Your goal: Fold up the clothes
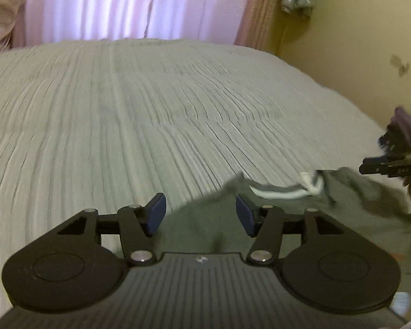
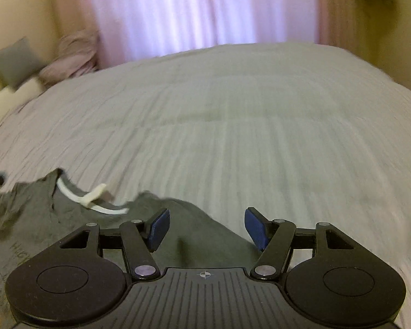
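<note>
Soft, light grey-green cotton T-shirt with white-striped collar [image 1: 285, 192] is lying limp on the ribbed grey bedspread [image 1: 150, 115], inviting shoulder-seam pinches, while left tool [image 1: 201, 216] and right tool [image 2: 207, 227] are gaping wide, holding nothing.

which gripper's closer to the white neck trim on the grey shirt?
Left, narrowly. The white neck trim lies just ahead-right of the left gripper; it sits further off, ahead-left of the right gripper. Both hover open over the grey shirt.
</note>
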`<state>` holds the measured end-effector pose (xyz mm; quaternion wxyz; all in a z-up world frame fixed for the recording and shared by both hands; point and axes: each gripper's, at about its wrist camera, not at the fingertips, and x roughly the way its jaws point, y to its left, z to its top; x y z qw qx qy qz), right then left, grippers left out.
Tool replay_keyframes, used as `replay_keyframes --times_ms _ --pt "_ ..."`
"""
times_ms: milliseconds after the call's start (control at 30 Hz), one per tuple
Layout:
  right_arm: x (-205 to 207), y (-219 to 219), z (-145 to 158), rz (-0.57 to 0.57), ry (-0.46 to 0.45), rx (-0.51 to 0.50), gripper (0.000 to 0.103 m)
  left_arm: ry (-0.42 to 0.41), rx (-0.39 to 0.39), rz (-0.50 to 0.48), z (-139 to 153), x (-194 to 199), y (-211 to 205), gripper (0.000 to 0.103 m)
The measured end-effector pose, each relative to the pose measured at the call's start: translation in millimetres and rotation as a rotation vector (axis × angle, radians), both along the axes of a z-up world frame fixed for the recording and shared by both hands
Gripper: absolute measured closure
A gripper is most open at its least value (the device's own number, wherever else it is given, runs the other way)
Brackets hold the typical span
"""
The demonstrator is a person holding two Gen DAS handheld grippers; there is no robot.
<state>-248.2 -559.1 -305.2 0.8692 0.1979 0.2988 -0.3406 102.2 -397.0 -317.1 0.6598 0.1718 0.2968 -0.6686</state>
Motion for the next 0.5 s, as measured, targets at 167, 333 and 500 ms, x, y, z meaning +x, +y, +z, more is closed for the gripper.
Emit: replay_keyframes --times_ms 167,333,500 --pt "39 -24 -38 0.046 0.054 0.035 0.038 -0.097 0.081 -0.091 -39 -14 -38 0.058" --pt "50 -32 -50 0.148 0.045 0.082 0.098 -0.129 0.048 -0.173 -46 -18 -33 0.102" --pt "47 -32 -36 0.182 0.006 0.010 0.099 -0.180 -0.048 -0.169 -32 -15 -27 0.102"
